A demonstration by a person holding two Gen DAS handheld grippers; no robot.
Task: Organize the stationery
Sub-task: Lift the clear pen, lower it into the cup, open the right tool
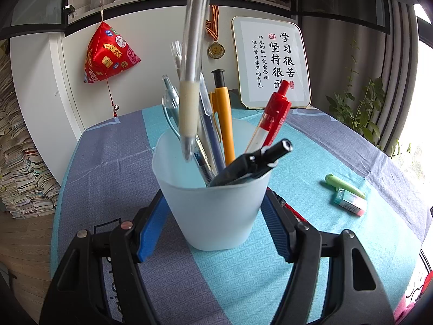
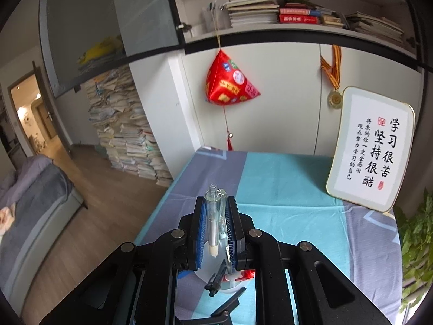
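A frosted plastic cup [image 1: 213,224] stands on the blue and grey tablecloth [image 1: 108,168]. My left gripper [image 1: 215,203] is shut on it, one blue pad on each side. Inside the cup lean an orange pen [image 1: 224,124], a red pen [image 1: 273,116], a black pen [image 1: 254,162] and several bluish ones. A clear pen with a cream grip [image 1: 189,103] hangs tip down over the cup's mouth. In the right wrist view my right gripper [image 2: 216,201] is shut on that clear pen [image 2: 212,216], and the cup [image 2: 205,268] shows below its fingers.
A green highlighter [image 1: 343,185] and a pastel eraser [image 1: 350,203] lie on the cloth to the right of the cup. A framed calligraphy board [image 1: 273,62] leans at the table's back. A leafy plant [image 1: 360,108] stands at the right, and a red ornament [image 1: 108,54] hangs on the wall.
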